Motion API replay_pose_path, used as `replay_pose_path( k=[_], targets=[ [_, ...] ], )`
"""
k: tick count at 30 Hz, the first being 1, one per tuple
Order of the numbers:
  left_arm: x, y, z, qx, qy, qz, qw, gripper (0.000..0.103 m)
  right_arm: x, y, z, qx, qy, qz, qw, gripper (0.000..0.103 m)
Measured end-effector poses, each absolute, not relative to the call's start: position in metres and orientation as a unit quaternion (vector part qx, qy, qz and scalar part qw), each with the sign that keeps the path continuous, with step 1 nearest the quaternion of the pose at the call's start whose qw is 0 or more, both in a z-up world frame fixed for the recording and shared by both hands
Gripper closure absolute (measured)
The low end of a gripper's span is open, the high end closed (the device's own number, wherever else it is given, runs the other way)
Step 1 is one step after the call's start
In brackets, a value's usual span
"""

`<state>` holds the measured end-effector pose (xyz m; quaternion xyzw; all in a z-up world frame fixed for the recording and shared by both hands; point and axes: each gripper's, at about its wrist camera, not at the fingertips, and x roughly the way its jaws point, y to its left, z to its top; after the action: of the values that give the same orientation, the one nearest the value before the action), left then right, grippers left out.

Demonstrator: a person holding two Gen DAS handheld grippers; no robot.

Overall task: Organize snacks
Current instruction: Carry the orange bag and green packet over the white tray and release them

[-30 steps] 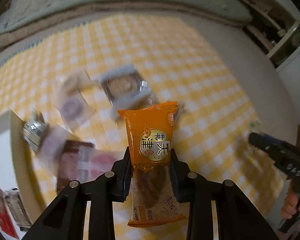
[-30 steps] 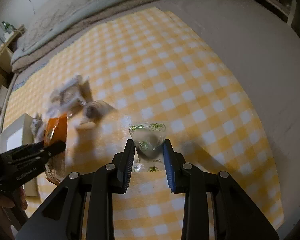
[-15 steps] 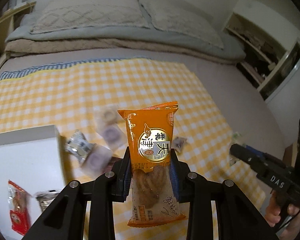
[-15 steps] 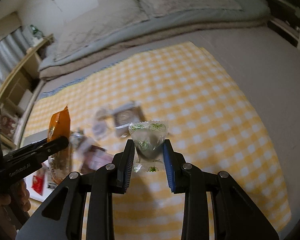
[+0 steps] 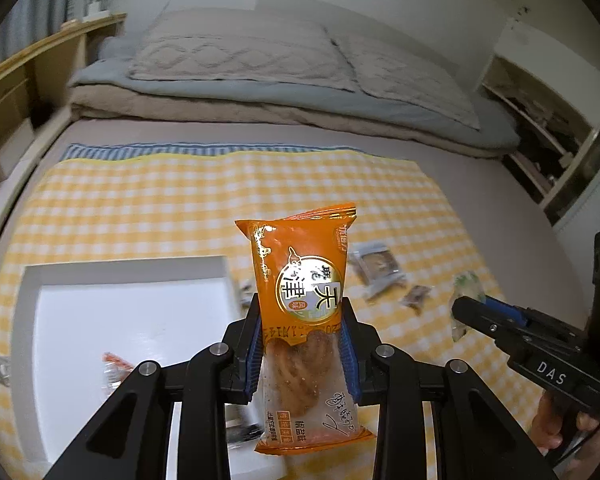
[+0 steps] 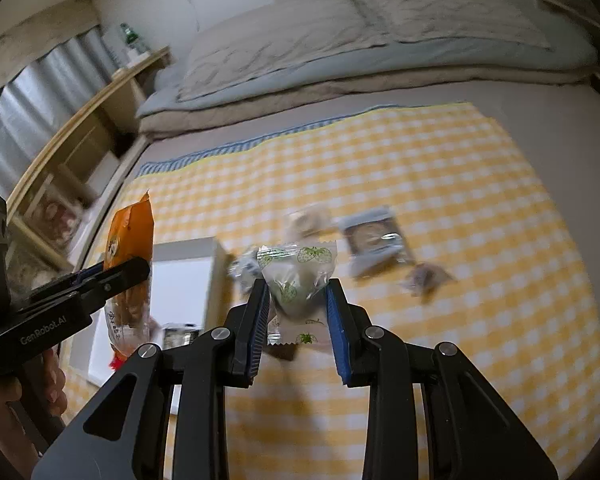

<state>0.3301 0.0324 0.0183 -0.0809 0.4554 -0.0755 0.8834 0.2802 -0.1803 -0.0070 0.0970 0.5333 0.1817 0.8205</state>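
1. While both grippers hang in the air above the yellow-and-white checked cloth (image 5: 148,216), we see the left gripper (image 5: 300,332) pinching an orange snack packet (image 5: 302,276) between its blue-padded fingers (image 5: 255,354); the packet stands upright, its clear lower half showing a brown twisted biscuit.
2. We see the right gripper (image 6: 298,312) clamped on a small clear candy wrapper printed with green strawberries (image 6: 296,276), its pads pressing on both sides.
3. Below the left gripper lies a white box (image 5: 112,320), open at the top, on the cloth; a red-and-white wrapped snack (image 5: 114,368) rests inside it, along with other packets that we cannot make out.
4. Loose on the cloth to the right of the box, we find a grey-edged packet holding a round brown biscuit (image 6: 376,236), a small brown wrapped sweet (image 6: 426,276) just beside it, and a blurred pale packet (image 6: 308,220) farther back.
5. A hand (image 6: 24,396) grips the left gripper's handle at the right wrist view's lower left corner.
6. Beyond the cloth, folded bedding (image 5: 260,68) lies along the wall.
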Motion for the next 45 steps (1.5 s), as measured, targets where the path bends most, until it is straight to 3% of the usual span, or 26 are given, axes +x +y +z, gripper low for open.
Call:
replay_pose_path(
  k=[18,32,45],
  targets=[
    [0.251,0.147,0.046,-0.079,0.461,0.019,0.883,0.070,0.252,-0.070,-0.015,0.083,0.566,0.283,0.770,0.074],
    [0.251,0.203,0.003,-0.061,0.512,0.077,0.853,0.069,0.228,0.001,-0.030,0.087,0.600,0.327,0.725,0.074],
    [0.282,0.205,-0.058,-0.007,0.561,0.073,0.824,0.069,0.210,0.045,-0.050,0.068,0.631,0.355,0.686,0.074]
  ],
)
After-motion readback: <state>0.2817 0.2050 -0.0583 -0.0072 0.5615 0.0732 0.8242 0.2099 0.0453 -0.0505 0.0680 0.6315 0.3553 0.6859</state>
